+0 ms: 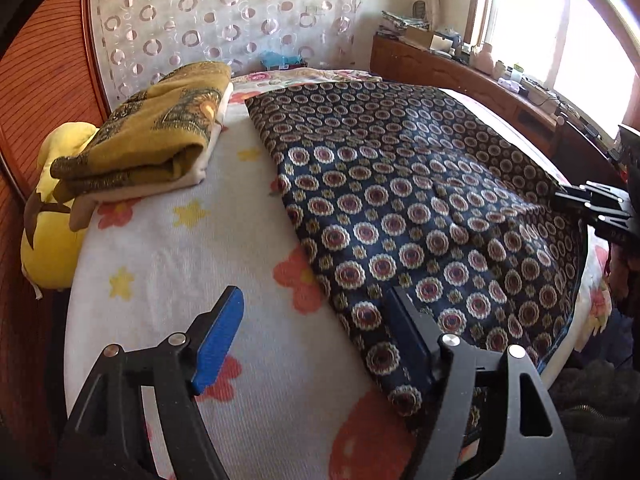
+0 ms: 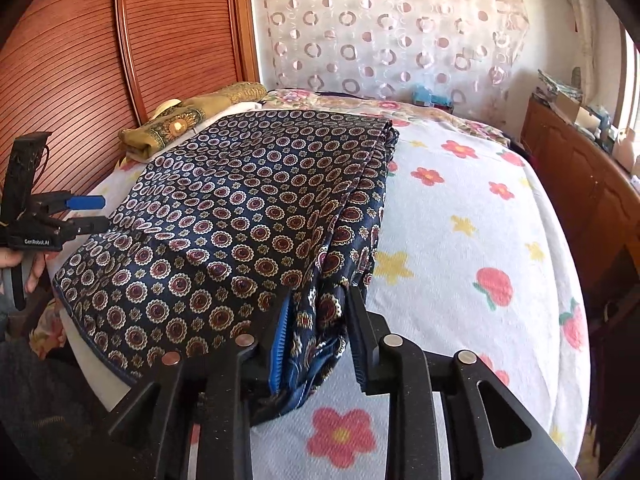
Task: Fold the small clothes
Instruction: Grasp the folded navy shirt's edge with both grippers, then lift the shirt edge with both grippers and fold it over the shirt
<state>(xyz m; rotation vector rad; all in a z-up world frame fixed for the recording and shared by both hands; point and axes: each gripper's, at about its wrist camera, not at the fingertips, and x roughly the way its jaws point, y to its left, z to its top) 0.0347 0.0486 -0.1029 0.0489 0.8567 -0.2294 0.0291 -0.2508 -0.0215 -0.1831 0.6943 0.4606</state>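
Note:
A navy garment with a round floral print (image 1: 420,200) lies folded flat on the flowered bed sheet (image 1: 192,264); it also shows in the right wrist view (image 2: 240,216). My left gripper (image 1: 316,328) is open at the garment's near left corner, its right finger over the cloth edge, its blue-padded left finger over bare sheet. My right gripper (image 2: 320,320) is open around the bunched folded edge of the garment, which sits between its fingers. The left gripper also shows at the far left of the right wrist view (image 2: 94,212), the right gripper at the far right of the left wrist view (image 1: 576,200).
A folded mustard patterned cloth (image 1: 160,136) lies at the bed's far left by a yellow plush toy (image 1: 48,232). A wooden wardrobe (image 2: 100,52) stands on the left, a circle-patterned curtain (image 2: 392,28) behind, and a cluttered wooden cabinet (image 1: 460,72) under the window.

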